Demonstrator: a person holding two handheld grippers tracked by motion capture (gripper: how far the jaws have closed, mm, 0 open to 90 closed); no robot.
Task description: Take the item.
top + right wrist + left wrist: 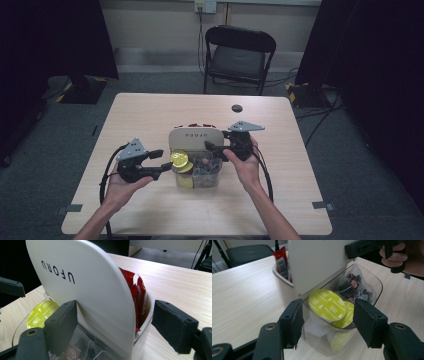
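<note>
A white organizer box stands mid-table with its lid (195,137) (95,290) marked UFORU upright. Its clear front bin (379,287) holds yellow-green capsules and dark tea bags (353,283), and red sachets (136,290) stand behind the lid. My left gripper (159,164) (328,312) is shut on one yellow capsule (179,159) (325,305), held just above the bin's left end. A second capsule (349,315) lies behind it. My right gripper (212,147) (117,315) straddles the lid, open. One of its pads (62,322) rests against the lid's front face, and the other stands clear of the back.
The wooden table (150,115) has a round dark grommet (237,108) behind the box. A black folding chair (239,55) stands beyond the far edge. Cables trail from both grippers toward the table's near edge.
</note>
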